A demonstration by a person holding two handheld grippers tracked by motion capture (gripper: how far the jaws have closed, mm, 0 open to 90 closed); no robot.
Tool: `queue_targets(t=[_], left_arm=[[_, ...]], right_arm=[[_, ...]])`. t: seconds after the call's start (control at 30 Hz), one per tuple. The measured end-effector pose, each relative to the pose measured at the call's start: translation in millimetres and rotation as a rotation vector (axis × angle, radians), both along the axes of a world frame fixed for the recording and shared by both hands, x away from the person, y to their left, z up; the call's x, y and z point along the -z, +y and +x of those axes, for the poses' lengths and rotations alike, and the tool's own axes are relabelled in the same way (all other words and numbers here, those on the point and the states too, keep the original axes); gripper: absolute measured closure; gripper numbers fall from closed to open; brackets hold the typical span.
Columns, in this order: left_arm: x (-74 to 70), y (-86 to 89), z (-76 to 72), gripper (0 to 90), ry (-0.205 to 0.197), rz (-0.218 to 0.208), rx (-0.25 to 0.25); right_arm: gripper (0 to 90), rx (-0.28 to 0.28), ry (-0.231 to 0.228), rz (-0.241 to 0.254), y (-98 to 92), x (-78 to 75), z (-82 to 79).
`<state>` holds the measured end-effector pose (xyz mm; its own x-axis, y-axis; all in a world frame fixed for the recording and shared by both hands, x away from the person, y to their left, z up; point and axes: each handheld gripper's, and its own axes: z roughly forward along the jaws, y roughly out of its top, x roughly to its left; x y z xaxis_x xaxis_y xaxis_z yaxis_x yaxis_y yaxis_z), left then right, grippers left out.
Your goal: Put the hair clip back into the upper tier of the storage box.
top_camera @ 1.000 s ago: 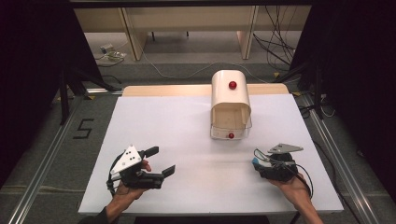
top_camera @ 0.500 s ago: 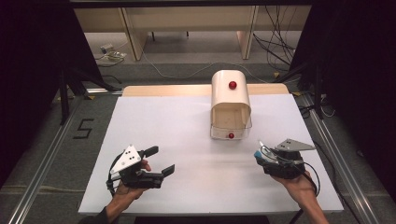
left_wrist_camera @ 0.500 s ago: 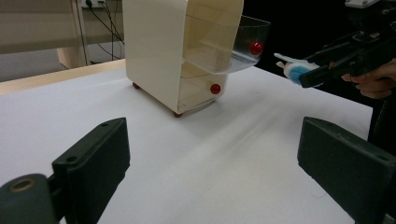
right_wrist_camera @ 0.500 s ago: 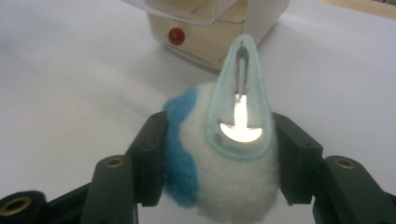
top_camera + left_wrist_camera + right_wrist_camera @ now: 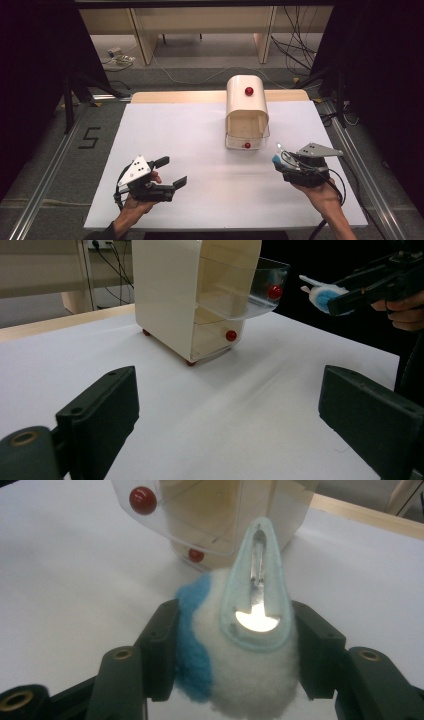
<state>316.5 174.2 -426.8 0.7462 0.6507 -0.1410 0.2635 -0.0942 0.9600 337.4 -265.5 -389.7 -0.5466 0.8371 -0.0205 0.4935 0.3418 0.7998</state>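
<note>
From above my side, the high view looks forward and down over the whole white table. The left gripper view sits low, facing across the table toward the cream drawer box. The right gripper view looks along my fingers, close to that same box, which all three views share.

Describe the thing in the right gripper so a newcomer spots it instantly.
On the white table, go to the cream drawer cabinet, then to the right gripper just right of its open lower drawer. Clamped between its black jaws is a fluffy white-and-blue hair clip, the one soft thing, with a pale felt back and metal snap clip.
</note>
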Motion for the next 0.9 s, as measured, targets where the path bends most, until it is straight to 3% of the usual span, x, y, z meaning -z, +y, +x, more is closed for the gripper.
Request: queue_targets(t=[0.27, 0.4, 0.9], left_arm=[[0.3, -0.1, 0.4, 8.9, 0.001, 0.000, 0.001], [-0.2, 0.0, 0.1, 8.9, 0.002, -0.001, 0.002], [-0.6, 0.2, -0.1, 8.9, 0.001, -0.004, 0.000]], right_arm=[[44.8, -0.004, -0.035, 0.013, 4.0, -16.0, 2.8], [44.9, -0.007, -0.074, 0.006, 8.6, -25.4, 3.7], [44.8, -0.038, -0.104, 0.032, 22.1, -41.1, 10.8]])
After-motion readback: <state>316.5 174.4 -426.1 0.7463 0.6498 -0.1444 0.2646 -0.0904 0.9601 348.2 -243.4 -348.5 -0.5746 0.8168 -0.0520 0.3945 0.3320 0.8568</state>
